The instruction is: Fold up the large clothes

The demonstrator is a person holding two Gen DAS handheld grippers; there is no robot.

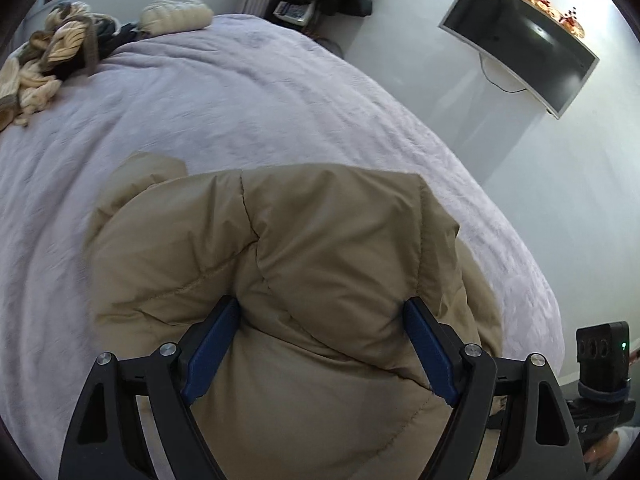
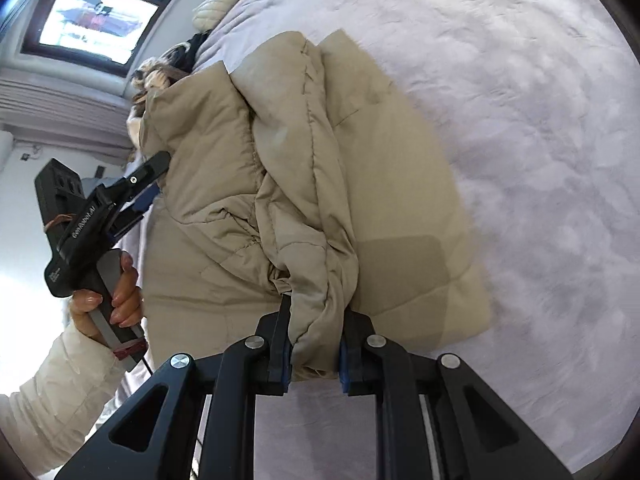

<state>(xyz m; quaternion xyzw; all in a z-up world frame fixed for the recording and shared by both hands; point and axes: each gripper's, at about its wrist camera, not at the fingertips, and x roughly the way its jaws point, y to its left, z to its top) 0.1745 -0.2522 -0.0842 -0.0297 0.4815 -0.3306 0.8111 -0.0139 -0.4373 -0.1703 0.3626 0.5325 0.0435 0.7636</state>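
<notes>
A tan puffer jacket point(image 1: 280, 248) lies on the lilac bed cover point(image 1: 200, 100). My left gripper point(image 1: 320, 312) is open, its blue pads wide apart on either side of a bulge of the jacket. My right gripper point(image 2: 314, 320) is shut on a bunched fold of the jacket point(image 2: 320, 208), at the jacket's near end. The left gripper also shows in the right wrist view point(image 2: 154, 176), at the jacket's left edge, held by a hand in a cream sleeve.
A pile of cream and brown clothes point(image 1: 44, 60) and a cream puffer item point(image 1: 176, 16) lie at the far end of the bed. A wall television point(image 1: 520, 40) hangs to the right. A window point(image 2: 92, 20) and radiator are on the left.
</notes>
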